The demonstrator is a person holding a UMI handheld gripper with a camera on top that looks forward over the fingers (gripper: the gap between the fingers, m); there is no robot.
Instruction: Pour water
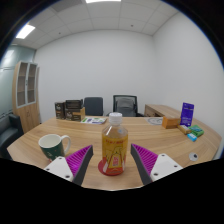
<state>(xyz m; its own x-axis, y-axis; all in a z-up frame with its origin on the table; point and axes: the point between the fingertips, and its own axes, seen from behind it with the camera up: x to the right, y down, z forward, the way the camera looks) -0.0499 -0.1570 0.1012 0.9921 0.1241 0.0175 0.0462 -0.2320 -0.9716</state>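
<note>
Claw (113, 165): 2 fingers with purple pads (80, 158) set apart, a bottle (114, 143) standing upright between them. Whether both pads press on the bottle cannot be told; it appears to rest on a red coaster (112, 171) on the desk (160, 135), so no firm grip is confirmed. Bottle: yellow-orange liquid, cap on. Just left of the fingers, a green mug (52, 146) stands on the desk, apart from the bottle. Beyond, across the desk: boxes (70, 109), 2 office chairs (108, 104), a cabinet (27, 95) by the far wall. Assessment: pouring not begun. Bottle is unlifted and untilted; lift, carry to mug and tilt all remain.
</note>
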